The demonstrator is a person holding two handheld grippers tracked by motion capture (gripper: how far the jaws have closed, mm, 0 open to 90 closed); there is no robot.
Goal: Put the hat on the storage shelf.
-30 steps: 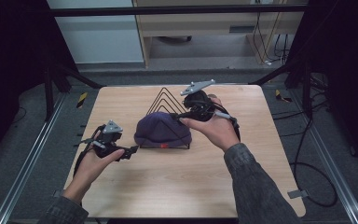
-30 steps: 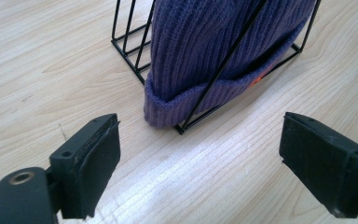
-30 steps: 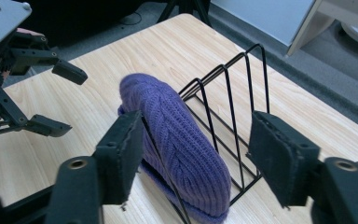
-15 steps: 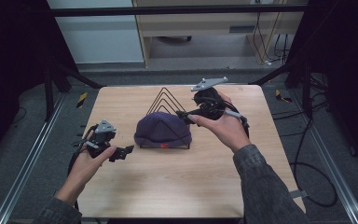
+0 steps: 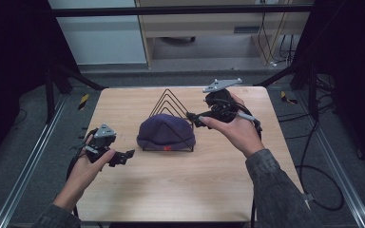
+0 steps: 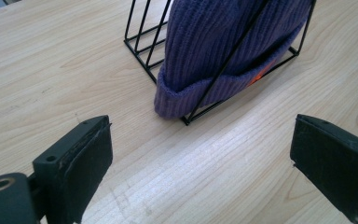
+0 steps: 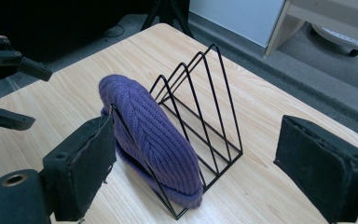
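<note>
The light wooden rectangular table (image 5: 180,190) has a wide bare stretch across the lower half of the high view, and open wood also lies left of the rack towards the left edge and right of it towards the right edge; beyond the far edge at the top of the frame the grey floor drops away. The purple ribbed knit beanie (image 5: 166,134) sits at the middle of the table, tucked into the front slot of the black wire rack of triangular dividers (image 5: 171,102), its folded brim resting on the wood at the rack's base; the rear dividers stand bare behind it. The left tongs (image 5: 123,156), low at the left of the frame, point at the beanie but stay clearly apart from it, and their jaws have just been opening and stand wide with nothing between them. The right tongs (image 5: 194,118), right of centre, hover just beside the beanie's upper right side, not touching; their jaws have likewise just been opening and stand wide apart, empty.
</note>
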